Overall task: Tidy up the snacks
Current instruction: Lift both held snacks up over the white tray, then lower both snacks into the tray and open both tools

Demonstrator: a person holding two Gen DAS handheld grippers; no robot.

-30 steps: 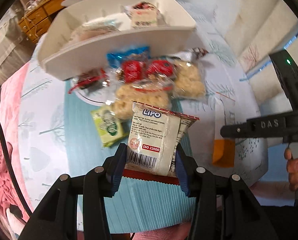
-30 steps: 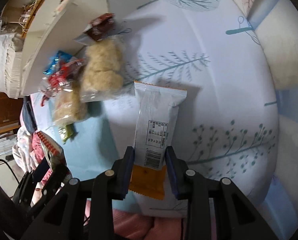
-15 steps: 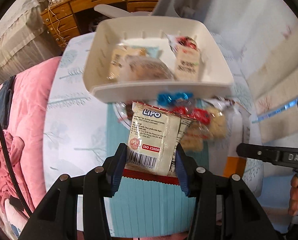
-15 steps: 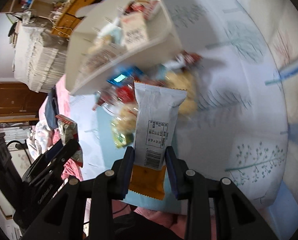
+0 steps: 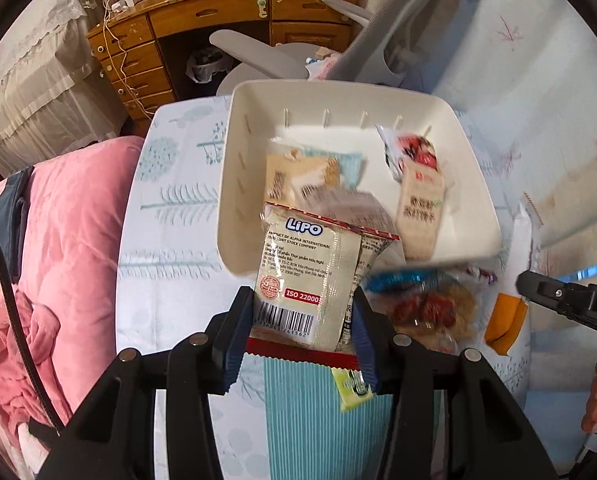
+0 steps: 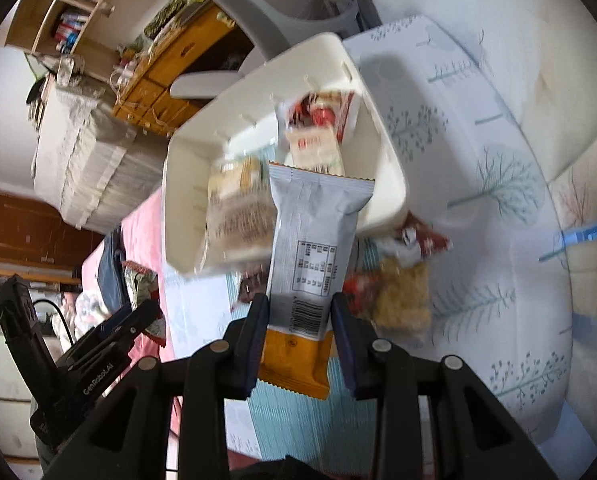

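My left gripper (image 5: 302, 320) is shut on a cream Lipo biscuit packet (image 5: 310, 276) and holds it in the air at the near wall of the white basket (image 5: 234, 160). My right gripper (image 6: 298, 316) is shut on a white and orange snack bar (image 6: 310, 240), also held up in front of the basket (image 6: 382, 148). The basket holds several packets (image 5: 418, 200). Loose snacks, rice crackers (image 6: 402, 296) and red candies (image 5: 422, 308), lie on the table near the basket.
The table has a tree-print cloth (image 5: 178, 200) and a teal ribbed mat (image 5: 306, 420). A pink blanket (image 5: 58, 240) lies left. A grey chair (image 5: 378, 32) and a wooden desk (image 5: 178, 20) stand behind the table.
Both grippers have risen and swung toward the basket with their packets still held. The basket now shows from above, with its inside in view.
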